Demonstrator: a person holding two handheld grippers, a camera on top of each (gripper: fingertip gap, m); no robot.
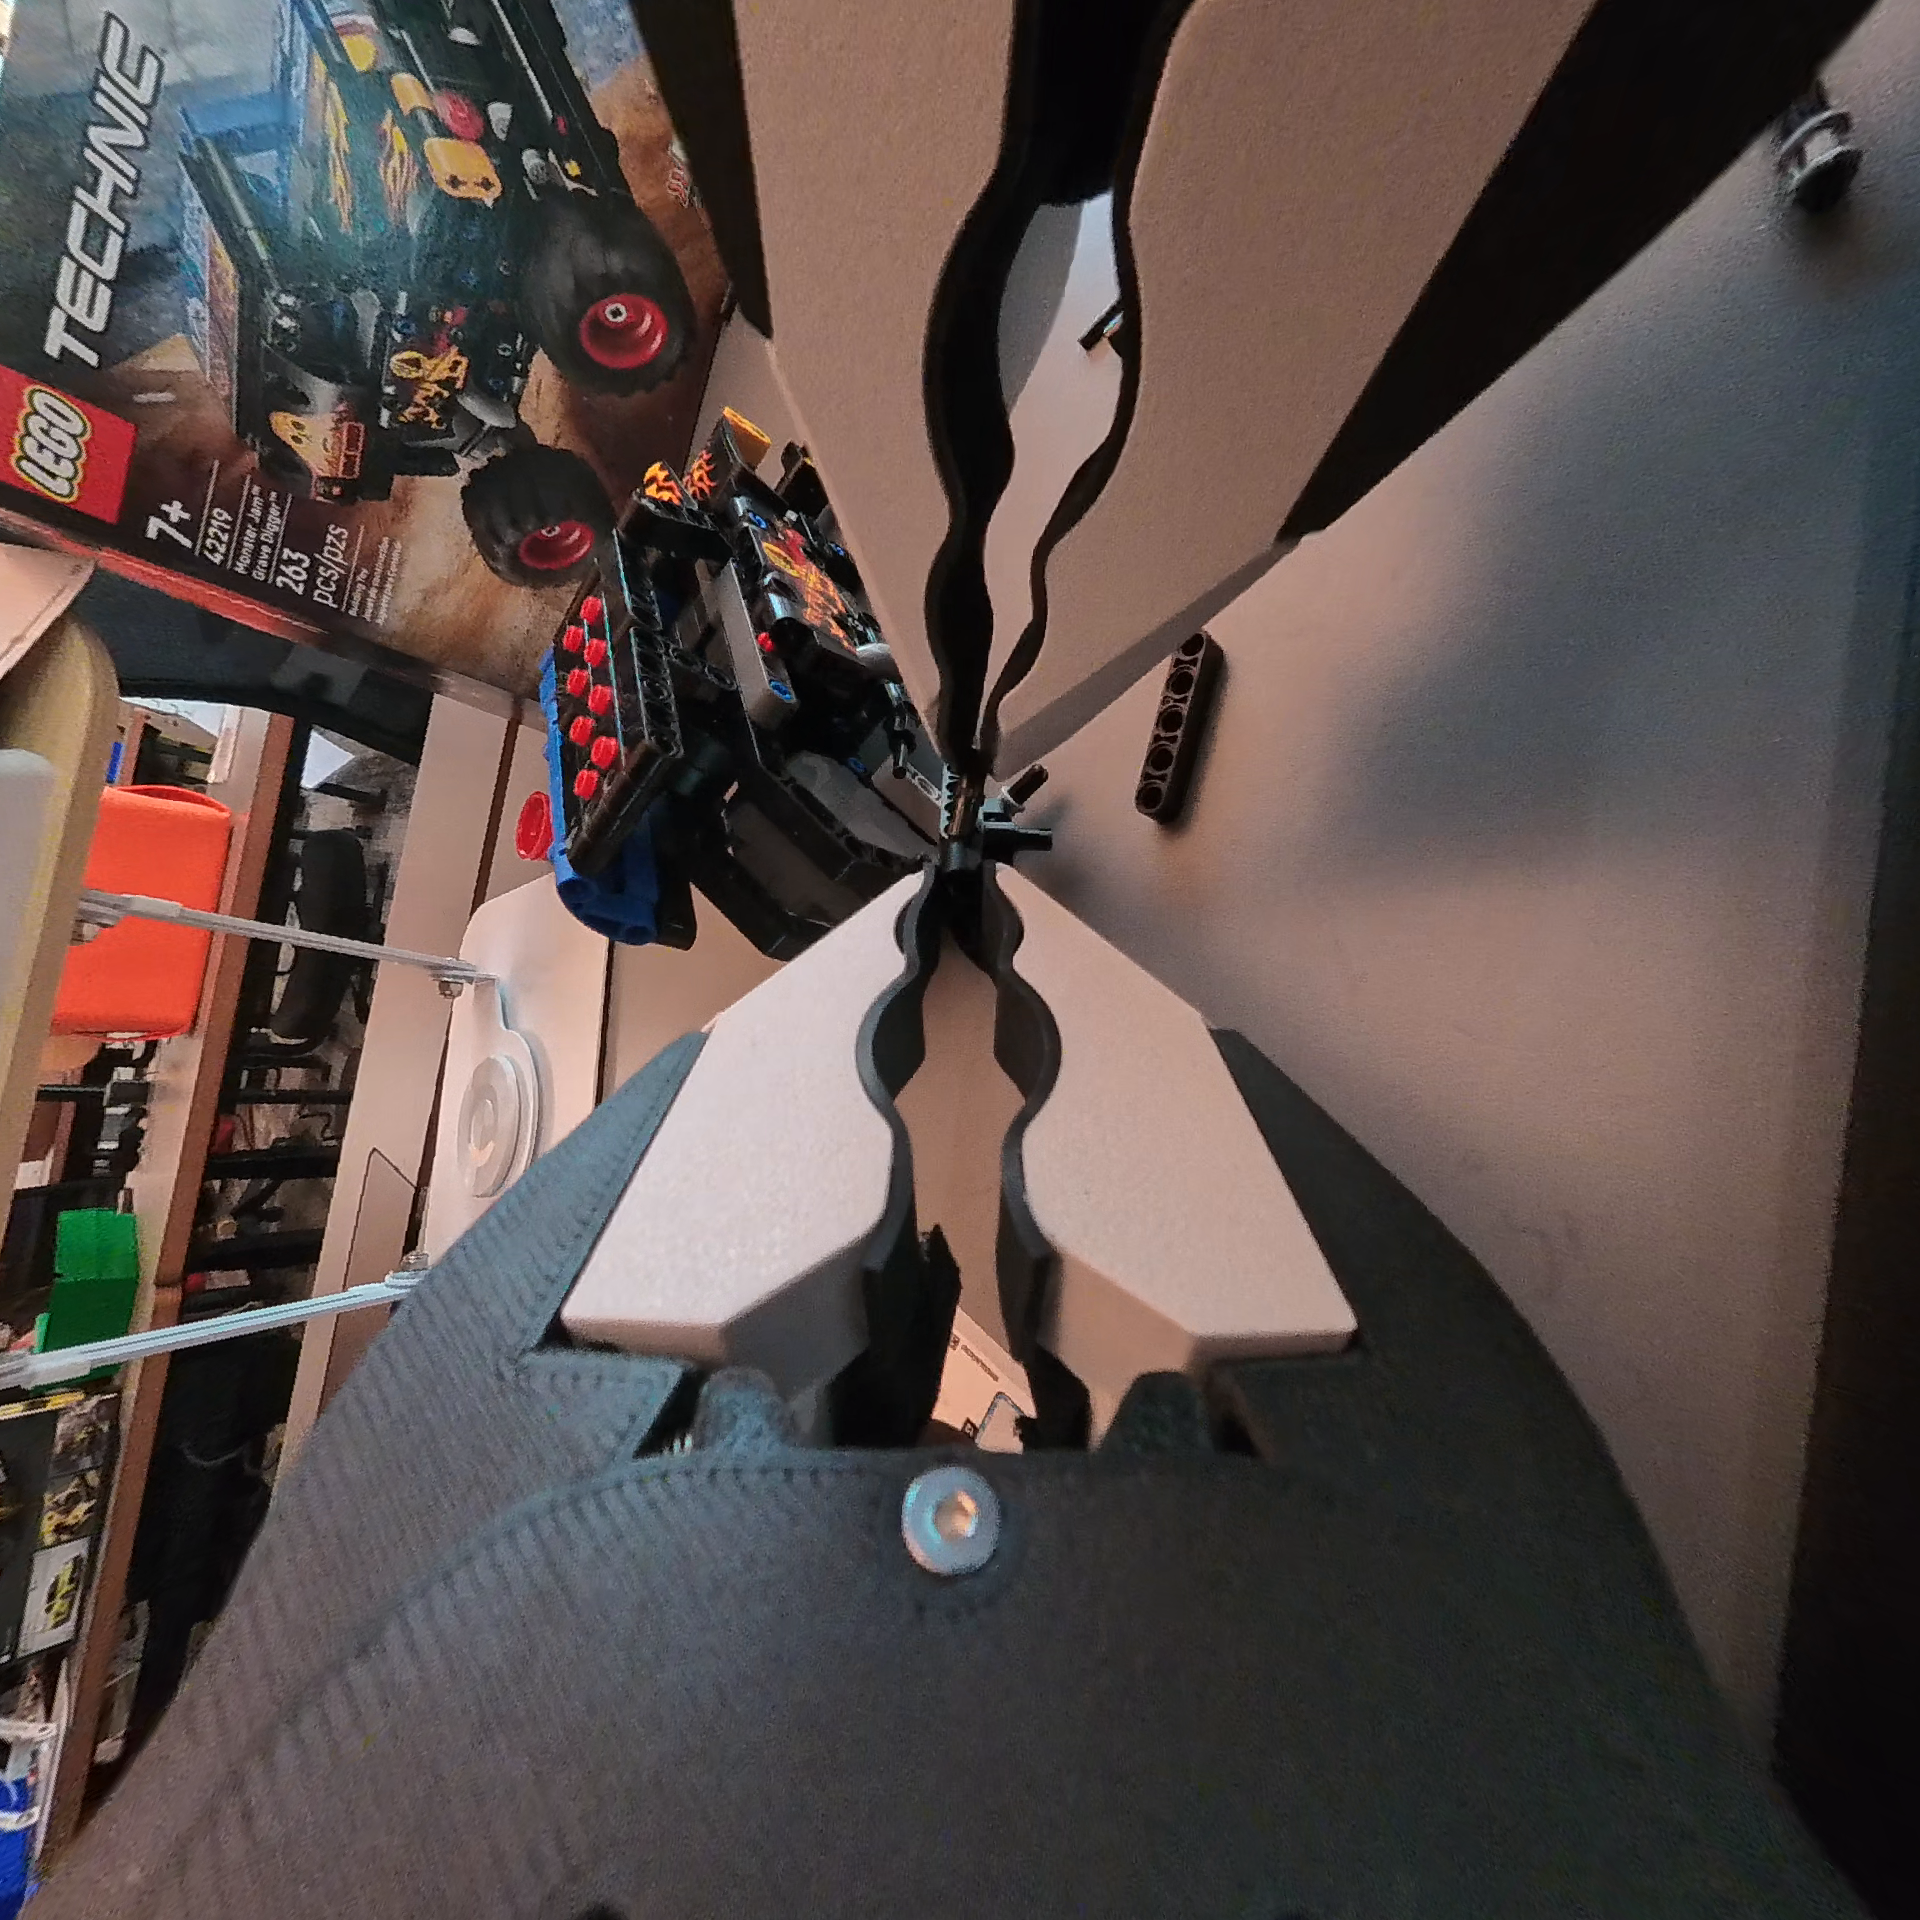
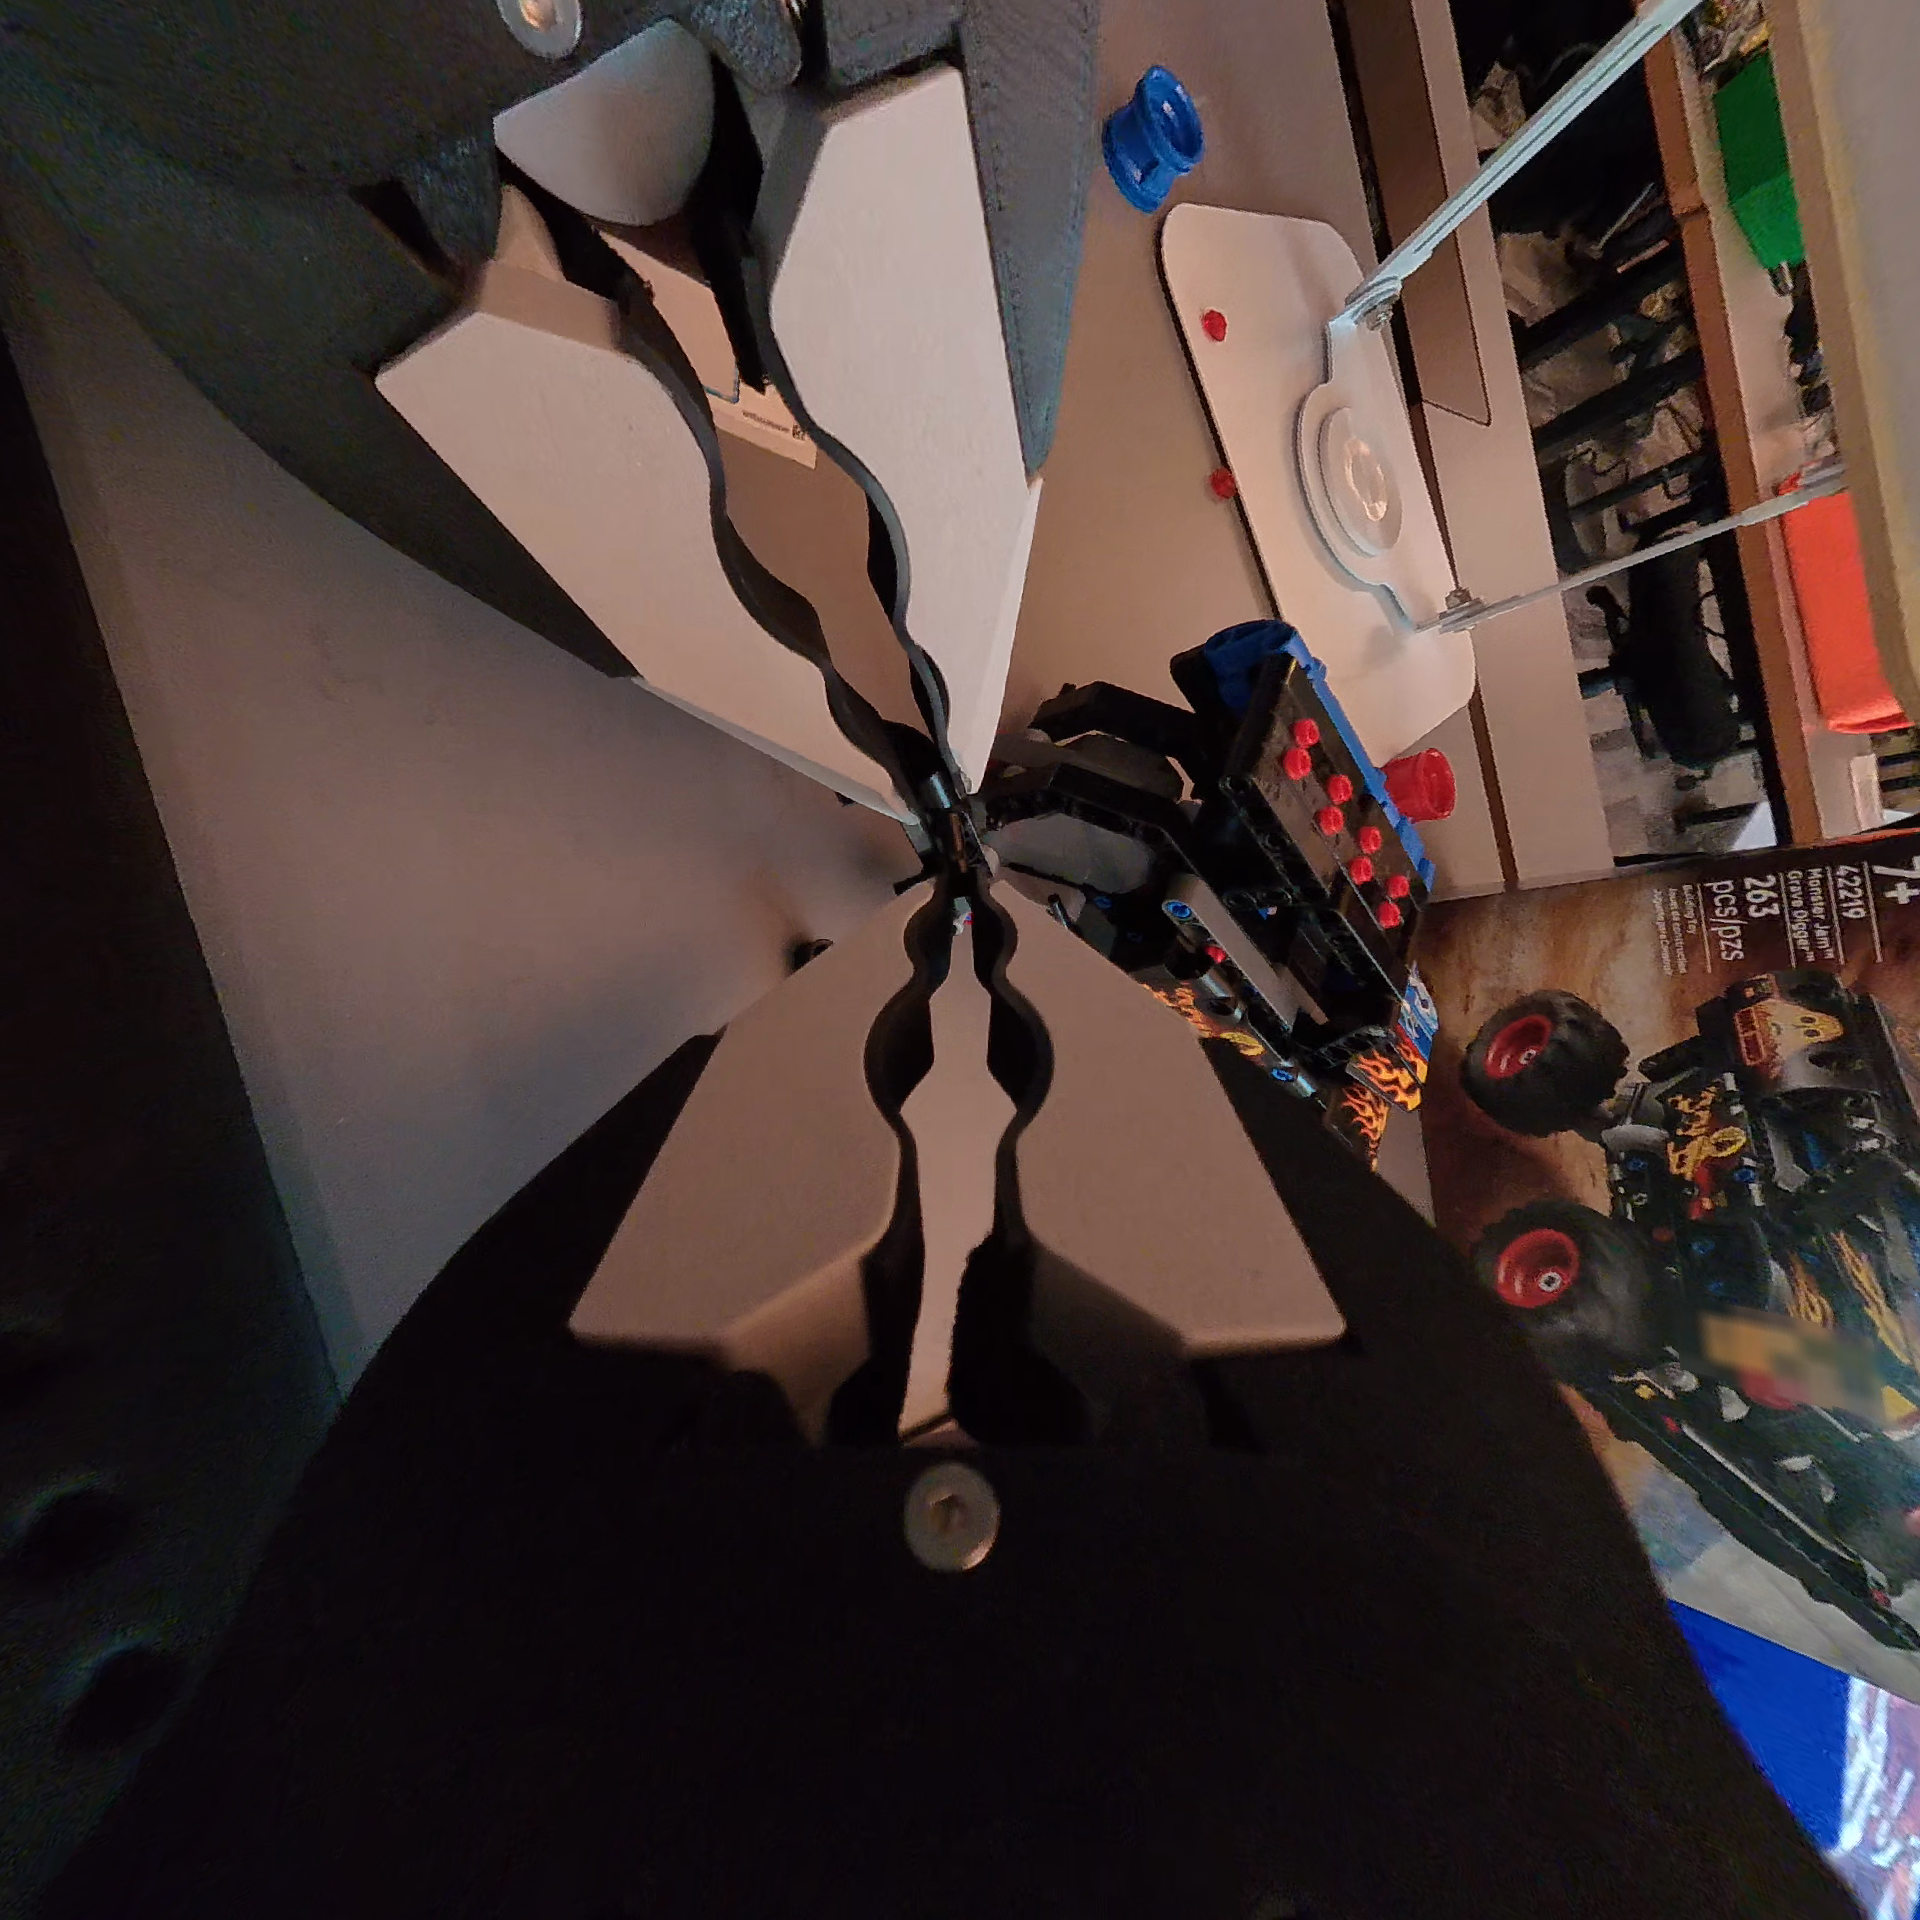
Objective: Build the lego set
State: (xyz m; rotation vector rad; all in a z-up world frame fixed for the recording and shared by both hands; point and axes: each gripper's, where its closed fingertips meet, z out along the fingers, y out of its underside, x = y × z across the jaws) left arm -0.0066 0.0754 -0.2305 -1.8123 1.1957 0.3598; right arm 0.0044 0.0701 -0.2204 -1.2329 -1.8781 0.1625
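Two grippers meet tip to tip over the white table [image 1: 1507, 935], both pinching one small black connector assembly [image 1: 971, 816]. The left gripper [image 1: 958, 883] has its jaws drawn nearly together, clamped on the near end of that small piece. The right gripper [image 2: 954, 891] mirrors it, jaws almost closed on the other end; in its own view the black piece [image 2: 956, 831] sits right between the two sets of tips.

Just left of the meeting point in the left wrist view stands the part-built monster truck [image 1: 717, 707], black with flame stickers and a blue end, its flat panel showing about ten red pins. It rests on the table, close beside the tips, though whether it touches the held piece I can't tell.

Loose parts, counted: one black five-hole beam [image 1: 1179, 727] to the right of the tips, one small black pin [image 1: 1101, 330] farther off, one blue hub [image 2: 1151, 135], one red hub [image 2: 1421, 784] beside the truck's blue end, and two tiny red pins [image 2: 1212, 324] on the white mat [image 2: 1299, 436].

The set's box [image 1: 312, 312] stands behind the truck.
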